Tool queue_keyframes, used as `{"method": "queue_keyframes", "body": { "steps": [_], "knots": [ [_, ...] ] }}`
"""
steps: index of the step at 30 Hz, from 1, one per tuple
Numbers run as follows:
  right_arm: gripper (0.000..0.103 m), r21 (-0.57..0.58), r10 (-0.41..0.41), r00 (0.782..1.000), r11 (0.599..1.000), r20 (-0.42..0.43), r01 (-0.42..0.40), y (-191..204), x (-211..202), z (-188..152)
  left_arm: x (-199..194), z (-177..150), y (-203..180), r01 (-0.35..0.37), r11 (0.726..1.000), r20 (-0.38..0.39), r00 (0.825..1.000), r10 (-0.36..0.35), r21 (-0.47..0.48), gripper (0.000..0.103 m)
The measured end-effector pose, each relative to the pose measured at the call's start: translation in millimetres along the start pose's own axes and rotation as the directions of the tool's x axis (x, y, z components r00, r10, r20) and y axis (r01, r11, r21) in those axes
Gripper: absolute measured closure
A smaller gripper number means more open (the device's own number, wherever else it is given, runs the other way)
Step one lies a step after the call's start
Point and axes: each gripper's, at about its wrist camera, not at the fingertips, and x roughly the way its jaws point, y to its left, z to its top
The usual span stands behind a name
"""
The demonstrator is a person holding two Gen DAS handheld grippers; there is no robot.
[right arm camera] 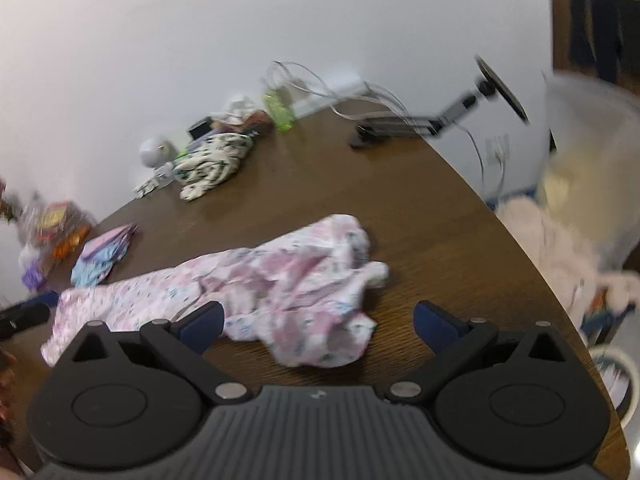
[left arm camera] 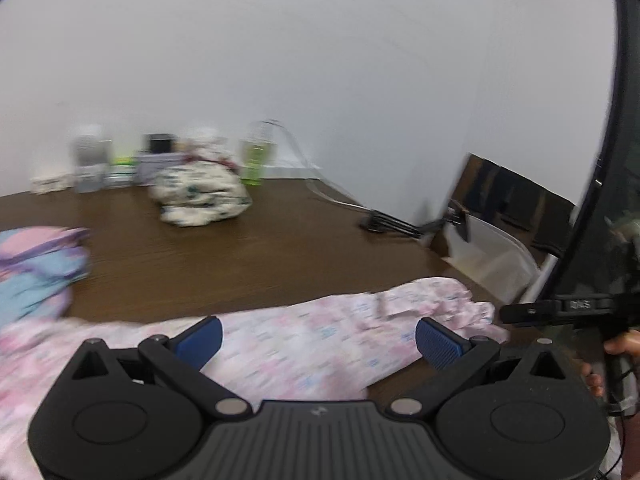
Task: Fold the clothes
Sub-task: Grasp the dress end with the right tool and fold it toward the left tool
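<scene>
A pink floral garment (right arm camera: 256,284) lies crumpled along the near part of the brown table (right arm camera: 400,208). In the left wrist view the same pink garment (left arm camera: 312,340) spreads under and ahead of my left gripper (left arm camera: 318,338), which is open with nothing between its blue pads. My right gripper (right arm camera: 320,320) hovers open just above the garment's bunched right end, its left pad over the cloth. The other gripper's black body (left arm camera: 560,308) shows at the right edge of the left wrist view, with a hand (left arm camera: 616,352) on it.
A folded pink and blue cloth (right arm camera: 104,256) lies at the left. A cream patterned bundle (right arm camera: 212,164) sits near the wall with bottles and boxes (left arm camera: 116,164). A black clamp arm (right arm camera: 420,124) stands at the far right edge. Pale fluffy laundry (right arm camera: 560,248) is off the table's right.
</scene>
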Motion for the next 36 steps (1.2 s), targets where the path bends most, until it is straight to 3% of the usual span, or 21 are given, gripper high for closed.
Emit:
{"method": "queue_keyframes", "body": {
  "steps": [3,6,9,10,11,12,14,17,22,30,33,36],
  "knots": [
    [0.0,0.128,0.05,0.997,0.991,-0.055,-0.042,-17,11,3,41,19,-19,0.046,0.998,-0.037,0.998,-0.045,0.051,0.005],
    [0.001,0.226,0.109,0.992,0.97,-0.058,-0.093,-23,13,0,82,34,-38,0.071,0.991,-0.049,0.997,-0.066,0.116,0.014],
    [0.001,0.301,0.128,0.991,0.947,-0.047,-0.108,-26,15,-3,123,39,-55,0.11,0.982,-0.102,0.99,-0.095,0.151,0.04],
    [0.002,0.321,0.131,0.99,0.941,-0.043,-0.11,-27,16,-3,137,39,-59,0.128,0.98,-0.134,0.985,-0.108,0.15,0.058],
    [0.003,0.337,0.132,0.991,0.935,-0.035,-0.113,-28,18,-2,150,38,-62,0.148,0.979,-0.163,0.979,-0.124,0.142,0.07],
    [0.006,0.352,0.134,0.991,0.929,-0.027,-0.116,-29,21,0,159,36,-63,0.156,0.978,-0.179,0.975,-0.131,0.135,0.072],
    [0.013,0.383,0.136,0.991,0.916,-0.01,-0.121,-31,27,2,173,30,-64,0.169,0.978,-0.205,0.968,-0.142,0.119,0.075],
    [0.032,0.407,0.151,0.989,0.903,-0.001,-0.137,-33,37,4,184,18,-63,0.19,0.977,-0.234,0.958,-0.164,0.094,0.078],
    [0.069,0.44,0.17,0.985,0.885,0.001,-0.153,-32,53,3,185,12,-58,0.201,0.978,-0.216,0.959,-0.184,0.059,0.079],
    [0.085,0.404,0.139,0.99,0.904,0.032,-0.14,-22,62,1,173,18,-50,0.214,0.977,-0.177,0.962,-0.209,0.008,0.078],
    [0.086,0.298,0.104,0.993,0.948,0.052,-0.115,-6,56,6,145,30,-37,0.215,0.976,-0.11,0.971,-0.213,0.013,0.076],
    [0.086,0.114,0.063,0.995,0.991,0.075,-0.072,27,47,15,111,39,-16,0.158,0.987,-0.066,0.986,-0.155,0.035,0.076]
  ]
}}
